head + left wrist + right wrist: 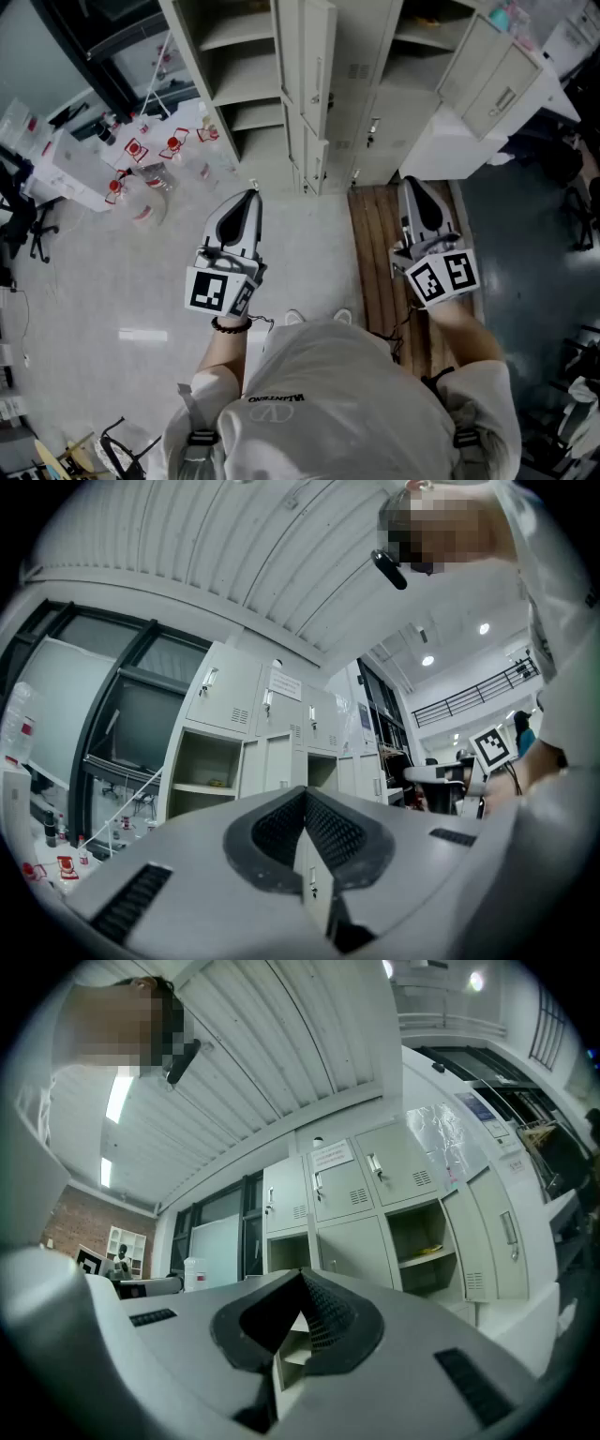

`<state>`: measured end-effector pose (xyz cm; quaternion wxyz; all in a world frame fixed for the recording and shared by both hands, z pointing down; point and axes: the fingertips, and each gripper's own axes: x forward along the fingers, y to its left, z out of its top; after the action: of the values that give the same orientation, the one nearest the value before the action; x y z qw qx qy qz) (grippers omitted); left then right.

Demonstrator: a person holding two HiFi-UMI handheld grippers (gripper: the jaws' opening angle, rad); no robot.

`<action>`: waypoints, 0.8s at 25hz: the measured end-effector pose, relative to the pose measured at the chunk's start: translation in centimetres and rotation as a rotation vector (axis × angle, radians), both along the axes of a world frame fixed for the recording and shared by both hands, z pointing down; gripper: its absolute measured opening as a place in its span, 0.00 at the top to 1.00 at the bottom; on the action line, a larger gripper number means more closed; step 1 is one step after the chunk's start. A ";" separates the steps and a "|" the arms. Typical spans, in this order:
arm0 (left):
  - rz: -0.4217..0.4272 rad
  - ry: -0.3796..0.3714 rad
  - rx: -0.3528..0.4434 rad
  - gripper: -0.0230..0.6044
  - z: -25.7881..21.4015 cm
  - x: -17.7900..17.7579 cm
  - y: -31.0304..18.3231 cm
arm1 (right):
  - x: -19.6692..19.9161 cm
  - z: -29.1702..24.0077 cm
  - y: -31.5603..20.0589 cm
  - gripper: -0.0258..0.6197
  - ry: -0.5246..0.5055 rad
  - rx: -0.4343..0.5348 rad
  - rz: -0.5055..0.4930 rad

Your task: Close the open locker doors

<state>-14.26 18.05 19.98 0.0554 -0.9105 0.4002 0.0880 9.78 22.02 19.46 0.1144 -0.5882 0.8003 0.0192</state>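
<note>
A bank of pale grey lockers (361, 84) stands ahead of me. In the head view a tall door (317, 66) swings out edge-on at the middle, with a smaller open door (314, 161) below it. Another door (495, 82) hangs open at the right. Open compartments (242, 56) with shelves show at the left. My left gripper (251, 193) and right gripper (409, 182) point at the lockers, short of them, both shut and empty. The left gripper (305, 794) looks at an open compartment (204, 771). The right gripper (300, 1277) looks at an open compartment (422, 1246) and its door (497, 1232).
A white table (112, 159) with bottles and red-marked items stands at the left. A white desk (441, 141) sits by the lockers at the right. A wooden strip (375, 253) runs along the floor under my right gripper. An office chair (23, 225) is at the far left.
</note>
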 end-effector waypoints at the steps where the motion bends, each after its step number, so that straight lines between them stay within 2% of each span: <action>1: 0.002 0.001 -0.002 0.96 0.1 -0.1 0.0 | -0.2 0.1 0.0 0.95 0.003 -0.003 0.001; 8: 0.023 0.001 -0.015 0.96 0.9 -0.9 -0.6 | -1.8 0.8 -0.9 0.94 -0.022 -0.032 -0.018; 14: 0.024 -0.029 -0.048 0.96 3.1 -1.6 -2.1 | -3.4 1.8 -2.5 0.94 0.011 -0.046 0.007; 20: 0.043 -0.045 -0.089 0.96 5.2 0.4 -3.8 | -3.4 2.8 -4.4 0.94 0.020 -0.071 0.006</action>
<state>-13.86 14.27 25.23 0.0222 -0.9221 0.3828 0.0509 6.36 17.58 22.24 0.0856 -0.5940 0.7999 -0.0031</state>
